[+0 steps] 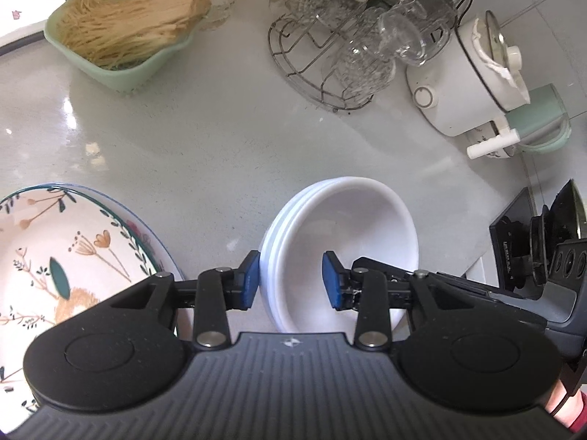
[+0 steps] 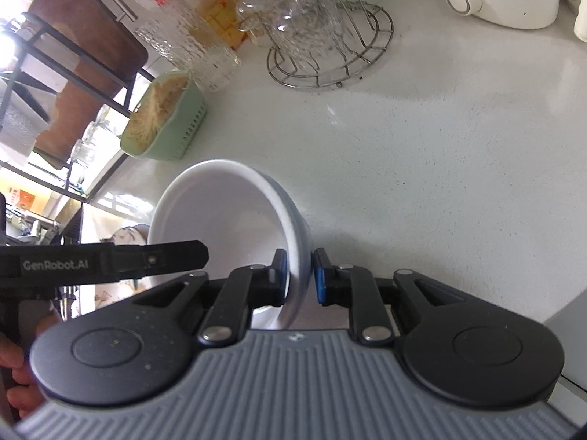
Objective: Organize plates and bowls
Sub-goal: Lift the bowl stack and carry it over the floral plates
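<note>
The right claw (image 2: pixel 298 277) grips a white bowl (image 2: pixel 234 227) by its rim, one pad inside the wall and one outside, and holds it tilted on edge with its mouth turned to the claw's left, off the counter (image 2: pixel 422 183) as far as the view shows. The left claw (image 1: pixel 290 280) is spread wide over a stack of white bowls (image 1: pixel 341 242) that sits on the counter straight ahead of it; its left pad lies against the stack's outer wall and its right pad hangs inside the top bowl, so it clamps nothing. At that claw's left, close beside the stack, lies a flowered plate (image 1: pixel 73 256), with another rim showing under it. Judged from this, the nesting is well under way: several bowls are stacked and the plates are gathered. What seems left is to set the carried bowl into the stack. Whether more loose dishes wait elsewhere cannot be told.
</note>
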Demonstrator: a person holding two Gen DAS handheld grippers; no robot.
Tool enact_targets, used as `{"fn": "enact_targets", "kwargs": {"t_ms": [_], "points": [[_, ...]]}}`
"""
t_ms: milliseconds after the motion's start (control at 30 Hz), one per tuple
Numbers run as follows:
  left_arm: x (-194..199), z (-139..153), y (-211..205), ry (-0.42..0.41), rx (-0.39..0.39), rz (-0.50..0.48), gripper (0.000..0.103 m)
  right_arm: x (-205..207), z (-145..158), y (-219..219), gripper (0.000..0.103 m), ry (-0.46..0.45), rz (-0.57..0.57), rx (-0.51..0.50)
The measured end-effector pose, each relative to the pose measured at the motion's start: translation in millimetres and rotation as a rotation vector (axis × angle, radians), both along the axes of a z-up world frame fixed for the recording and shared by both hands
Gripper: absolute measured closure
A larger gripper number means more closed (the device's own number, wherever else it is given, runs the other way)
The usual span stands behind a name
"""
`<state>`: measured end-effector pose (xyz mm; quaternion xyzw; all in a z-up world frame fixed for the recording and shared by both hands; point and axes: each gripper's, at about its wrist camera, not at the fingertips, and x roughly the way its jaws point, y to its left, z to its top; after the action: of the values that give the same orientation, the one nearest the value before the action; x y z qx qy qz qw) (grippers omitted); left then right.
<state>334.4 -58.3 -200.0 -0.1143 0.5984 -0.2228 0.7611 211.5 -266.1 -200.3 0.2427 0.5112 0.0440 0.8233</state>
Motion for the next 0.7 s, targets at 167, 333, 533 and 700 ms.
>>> {"fn": "enact_targets", "kwargs": {"t_ms": [167,333,533,700], "points": [[-7,19,10,-0.012,-0.006,0.008,0.062,-4,17,7,0.084,-0.007,0.009,-0.011],[-15,37,29,-0.029,-0.023,0.028,0.062,-8,33,22,0.084,-0.018,0.026,-0.021],[-25,58,57,-0.059,-0.021,0.06,0.061,-10,46,44,0.084,-0.032,0.074,-0.007],[-37,64,87,-0.051,-0.038,0.107,0.061,-11,52,66,0.084,-0.032,0.124,0.0]]}}
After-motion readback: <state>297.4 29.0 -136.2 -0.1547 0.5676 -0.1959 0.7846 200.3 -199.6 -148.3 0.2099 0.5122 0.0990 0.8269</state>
